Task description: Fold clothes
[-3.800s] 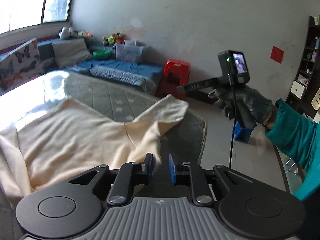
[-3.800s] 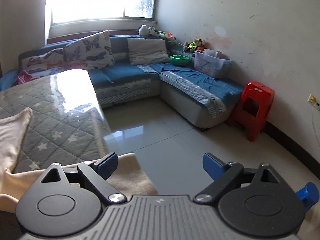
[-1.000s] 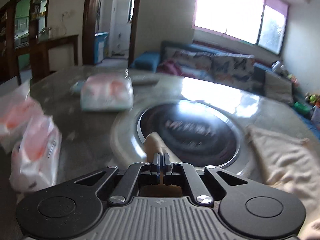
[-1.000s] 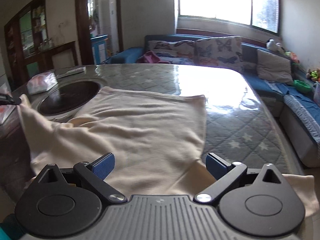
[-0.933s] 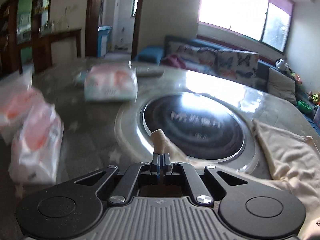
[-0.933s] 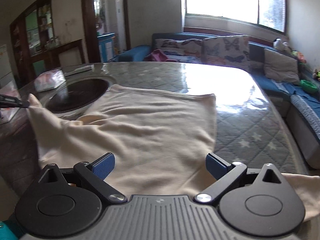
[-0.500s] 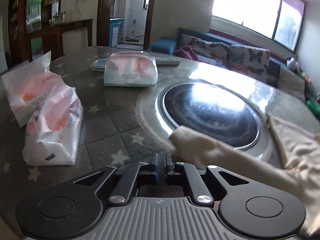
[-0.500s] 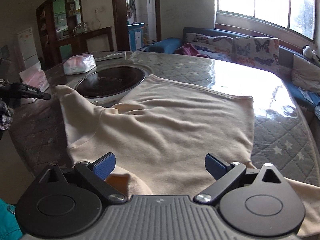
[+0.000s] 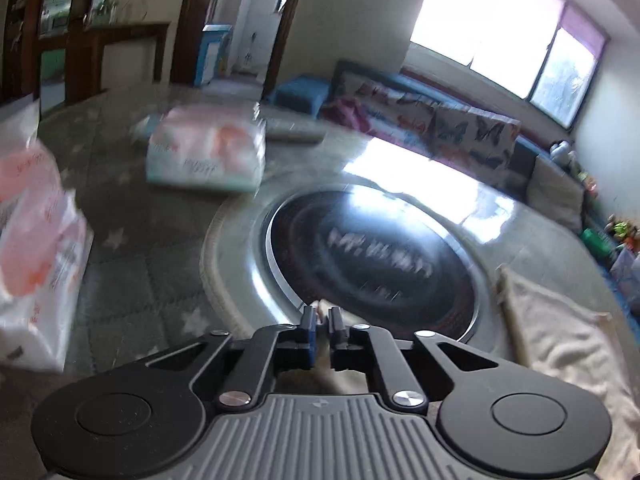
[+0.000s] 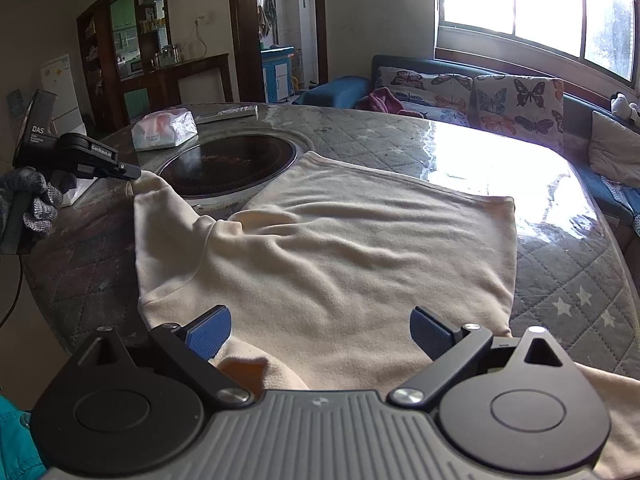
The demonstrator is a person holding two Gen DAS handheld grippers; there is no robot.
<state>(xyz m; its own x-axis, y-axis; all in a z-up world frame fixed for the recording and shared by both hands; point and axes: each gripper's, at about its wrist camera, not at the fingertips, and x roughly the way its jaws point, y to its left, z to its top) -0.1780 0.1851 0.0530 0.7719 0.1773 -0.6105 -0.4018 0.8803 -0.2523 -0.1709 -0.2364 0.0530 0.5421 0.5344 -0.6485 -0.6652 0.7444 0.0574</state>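
Evidently the left gripper [image 10: 134,173] is clamped on the sleeve end of the cream sweater [image 10: 360,264], stretching it flat across the table [image 10: 580,280], while the right gripper [image 10: 320,330] hovers released above it.

Round black cooktop [image 10: 224,168] is set into quilted star-print table cover [image 10: 568,280]. Tissue pack [image 10: 164,128] is placed just beyond it; butterfly cushions [image 10: 472,96] are lined along the sofa.

Left gripper [image 9: 321,330] pinches cream cloth [image 9: 560,344] (blurred) before the dark round hob [image 9: 376,264].
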